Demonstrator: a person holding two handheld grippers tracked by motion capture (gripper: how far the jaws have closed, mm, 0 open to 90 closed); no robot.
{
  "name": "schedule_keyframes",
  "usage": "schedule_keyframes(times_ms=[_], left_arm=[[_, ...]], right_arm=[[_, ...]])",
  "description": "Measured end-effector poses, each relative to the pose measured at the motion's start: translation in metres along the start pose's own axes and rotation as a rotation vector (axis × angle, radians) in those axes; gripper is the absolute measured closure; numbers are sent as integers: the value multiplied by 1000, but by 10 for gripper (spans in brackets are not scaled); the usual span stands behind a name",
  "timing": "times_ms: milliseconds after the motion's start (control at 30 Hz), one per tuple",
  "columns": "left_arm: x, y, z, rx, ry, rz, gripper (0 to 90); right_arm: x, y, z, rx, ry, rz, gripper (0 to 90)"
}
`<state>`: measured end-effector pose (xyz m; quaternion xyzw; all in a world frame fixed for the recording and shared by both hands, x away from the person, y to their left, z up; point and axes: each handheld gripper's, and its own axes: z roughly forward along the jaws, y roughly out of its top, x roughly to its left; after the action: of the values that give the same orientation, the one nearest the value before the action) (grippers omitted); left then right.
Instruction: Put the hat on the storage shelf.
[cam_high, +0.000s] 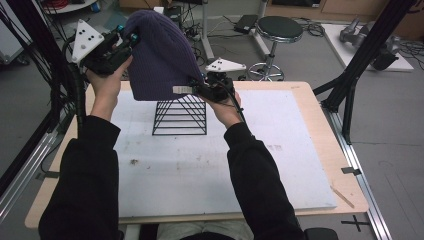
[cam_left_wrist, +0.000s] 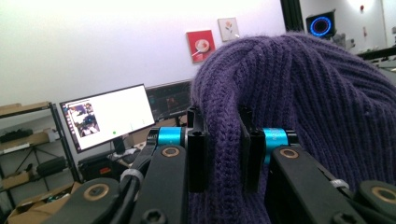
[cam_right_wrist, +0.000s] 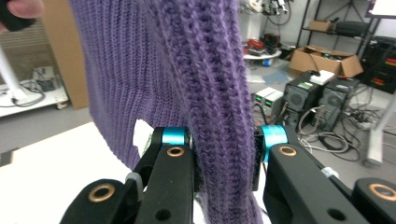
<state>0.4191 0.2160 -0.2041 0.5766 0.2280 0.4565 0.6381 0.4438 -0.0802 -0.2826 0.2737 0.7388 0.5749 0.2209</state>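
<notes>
Purple ribbed-knit beanie (cam_high: 160, 55) held up above black wire pyramid rack (cam_high: 181, 116) on white tabletop (cam_high: 200, 170); left gripper (cam_high: 125, 42) jaws clamped on its crown, right gripper (cam_high: 200, 88) jaws pinching its lower edge.

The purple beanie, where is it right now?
In the high view the purple beanie hangs in the air above the black wire stand at the table's far middle, pinched between the left gripper and the right gripper.

Knit hat (cam_high: 162, 55) held above wire rack (cam_high: 181, 116), rack on table (cam_high: 300, 150), stool (cam_high: 279, 30) behind table
</notes>
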Motion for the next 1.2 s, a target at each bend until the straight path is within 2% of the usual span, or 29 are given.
schedule_keyframes(times_ms=[33,100,133,167,233,267,333,467,633,800,833,867,933,967,1000,1067,1200], left_arm=[[0,-1,1,3,8,10,776],[-3,-1,4,3,44,66,776],[-3,-1,4,3,44,66,776],[-5,-1,5,-22,57,89,776],[-5,-2,6,-30,57,89,776],[-5,-5,9,-23,57,74,775],[-6,-6,10,-11,59,76,775],[-6,-10,13,29,55,104,772],[-11,-8,12,27,22,114,767],[-15,-5,11,32,-16,103,764],[-15,-5,9,46,-23,82,763],[-15,-5,9,46,-23,82,763],[-14,-5,8,68,-34,58,763],[-13,-6,6,95,-46,50,763],[-13,-6,6,95,-46,50,763],[-15,-8,6,131,-77,26,763],[-19,-9,8,158,-97,18,763]], right_arm=[[0,0,1,4,-13,-12,795],[1,0,3,-3,-34,-31,795],[1,0,4,-9,-43,-25,795],[1,0,5,-16,-53,-17,795],[0,0,8,-26,-71,-14,795],[-1,0,9,-24,-74,-4,795],[-1,-2,12,1,-79,5,794],[3,-7,13,30,-95,-25,793],[5,-14,9,25,-96,-12,790],[4,-18,5,25,-93,-2,788],[4,-18,4,24,-94,0,788],[3,-18,3,22,-96,1,788],[1,-17,0,21,-95,8,788],[0,-18,-1,20,-94,9,788],[-1,-19,-2,24,-90,11,788],[-3,-23,-3,31,-91,12,788],[-5,-32,-4,41,-88,23,788]])
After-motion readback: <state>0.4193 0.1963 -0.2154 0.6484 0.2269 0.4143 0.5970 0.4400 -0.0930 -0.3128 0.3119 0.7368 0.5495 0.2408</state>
